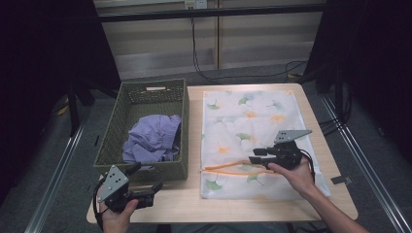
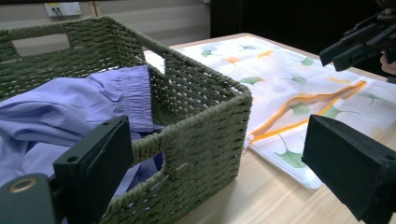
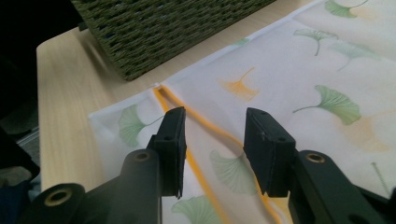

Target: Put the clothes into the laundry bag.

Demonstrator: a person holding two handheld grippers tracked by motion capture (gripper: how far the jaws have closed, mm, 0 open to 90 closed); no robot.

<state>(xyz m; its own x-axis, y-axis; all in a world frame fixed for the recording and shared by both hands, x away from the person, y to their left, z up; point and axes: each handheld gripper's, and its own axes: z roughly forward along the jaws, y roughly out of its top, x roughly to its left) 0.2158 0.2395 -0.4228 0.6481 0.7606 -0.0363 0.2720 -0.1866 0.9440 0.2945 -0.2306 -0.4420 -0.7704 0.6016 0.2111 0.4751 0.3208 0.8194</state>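
Note:
A white mesh laundry bag [image 1: 252, 126] printed with ginkgo leaves lies flat on the table, its orange zipper [image 1: 228, 169] near the front edge. My right gripper [image 1: 256, 156] hovers over that zipper with its jaws open. In the right gripper view the orange zipper [image 3: 205, 186] runs between and under the jaws of the gripper [image 3: 215, 126], and the pads do not press on it. My left gripper [image 1: 145, 177] is held open at the front left, beside the green woven basket [image 1: 180, 160]. A purple garment [image 1: 153, 136] lies crumpled inside the basket.
The left gripper view looks past the basket corner [image 2: 205, 121] and the purple garment [image 2: 70, 107] to the bag [image 2: 280, 70] and the right gripper [image 2: 359, 39]. Bare wood runs along the table's front edge [image 1: 218, 208]. Cables hang at the back wall.

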